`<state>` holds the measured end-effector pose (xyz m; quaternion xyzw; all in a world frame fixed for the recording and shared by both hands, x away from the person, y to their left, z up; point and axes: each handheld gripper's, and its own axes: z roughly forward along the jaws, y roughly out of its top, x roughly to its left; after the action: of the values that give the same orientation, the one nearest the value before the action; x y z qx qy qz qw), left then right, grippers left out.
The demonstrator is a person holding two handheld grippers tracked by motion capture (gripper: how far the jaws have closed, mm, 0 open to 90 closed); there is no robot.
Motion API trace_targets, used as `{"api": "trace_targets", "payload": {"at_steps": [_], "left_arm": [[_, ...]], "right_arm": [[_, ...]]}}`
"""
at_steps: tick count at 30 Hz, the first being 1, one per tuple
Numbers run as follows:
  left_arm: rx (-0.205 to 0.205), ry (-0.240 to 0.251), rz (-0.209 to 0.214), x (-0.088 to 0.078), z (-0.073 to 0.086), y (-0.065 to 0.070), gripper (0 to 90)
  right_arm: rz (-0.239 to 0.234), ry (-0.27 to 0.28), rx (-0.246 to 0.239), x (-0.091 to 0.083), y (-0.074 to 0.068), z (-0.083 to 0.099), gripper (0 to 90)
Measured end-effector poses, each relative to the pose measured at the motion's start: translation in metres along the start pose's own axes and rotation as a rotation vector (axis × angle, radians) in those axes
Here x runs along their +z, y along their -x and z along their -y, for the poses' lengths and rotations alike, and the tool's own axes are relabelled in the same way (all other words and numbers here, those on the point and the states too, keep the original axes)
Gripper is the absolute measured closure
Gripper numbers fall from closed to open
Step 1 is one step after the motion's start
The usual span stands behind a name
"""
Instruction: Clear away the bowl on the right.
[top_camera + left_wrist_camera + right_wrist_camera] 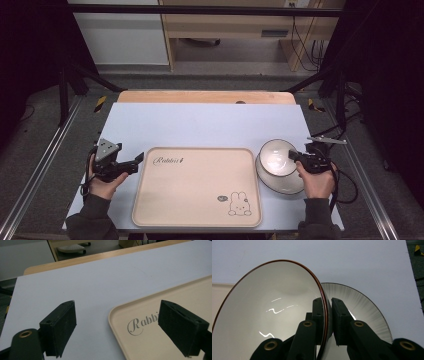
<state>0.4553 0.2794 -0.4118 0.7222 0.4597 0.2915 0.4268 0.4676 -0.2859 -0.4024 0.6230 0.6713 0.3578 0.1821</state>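
A beige tray (197,185) with a rabbit drawing lies at the middle front of the table. My left gripper (137,162) stands open just off the tray's far left corner; in the left gripper view its jaws (117,315) straddle that corner of the tray (150,340) with nothing between them. Right of the tray, my right gripper (292,156) is shut on the rim of a white bowl (274,156). In the right gripper view the bowl (269,315) has a brown rim and is tilted above a ribbed white plate (367,307), pinched by the right gripper (329,312).
A pale blue mat (200,125) covers the wooden table (205,96), bare behind the tray. The plate (282,185) sits near the mat's right front edge. Beyond the table are a dark frame and floor cables.
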Motion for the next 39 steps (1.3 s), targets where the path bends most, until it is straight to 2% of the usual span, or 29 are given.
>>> {"api": "trace_targets", "payload": {"at_steps": [4,23,32,39], "left_arm": [[0.001,0.0,0.0,0.0,0.0,0.0,14.7],[0.006,-0.006,0.002,0.0,0.0,0.001,14.7],[0.008,-0.005,0.002,0.001,0.0,0.002,14.7],[0.007,-0.006,0.001,0.001,0.0,0.002,14.7]], "right_arm": [[0.0,0.0,-0.009,-0.001,-0.004,-0.001,81.3],[-0.072,0.013,-0.049,-0.003,-0.026,-0.004,81.2],[-0.107,0.021,-0.078,-0.005,-0.038,-0.006,81.2],[-0.117,0.012,-0.108,-0.002,-0.047,-0.005,81.2]]}}
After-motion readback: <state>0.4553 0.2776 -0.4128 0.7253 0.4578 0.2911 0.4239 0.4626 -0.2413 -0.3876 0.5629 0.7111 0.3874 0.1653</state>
